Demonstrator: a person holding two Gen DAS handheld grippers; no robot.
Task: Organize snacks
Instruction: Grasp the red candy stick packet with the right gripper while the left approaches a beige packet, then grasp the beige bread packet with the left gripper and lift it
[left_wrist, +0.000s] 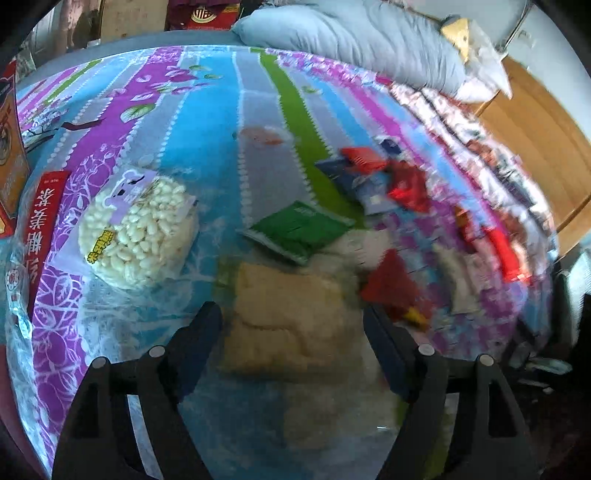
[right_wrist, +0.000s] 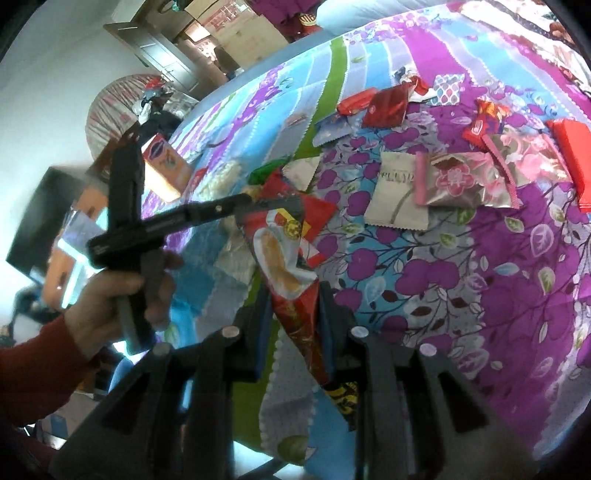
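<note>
My right gripper (right_wrist: 293, 295) is shut on a red snack packet (right_wrist: 284, 254) and holds it above the patterned bedspread (right_wrist: 480, 277). My left gripper (left_wrist: 291, 317) is open, its fingers either side of a pale tan snack pack (left_wrist: 288, 325) lying on the bed; the view is blurred. The left gripper also shows in the right wrist view (right_wrist: 258, 201), held by a hand, close to the red packet's top. A round puffed-rice cake bag (left_wrist: 136, 232) and a green packet (left_wrist: 299, 229) lie ahead of the left gripper.
Several loose snack packets lie scattered: red and blue ones (left_wrist: 373, 177), a pink one (right_wrist: 454, 181), a white one (right_wrist: 399, 195), red ones (right_wrist: 384, 105). A red tea box (left_wrist: 44, 218) lies at the left. A grey pillow (left_wrist: 354, 40) is at the far end, and a wooden wardrobe (left_wrist: 535, 140) stands right.
</note>
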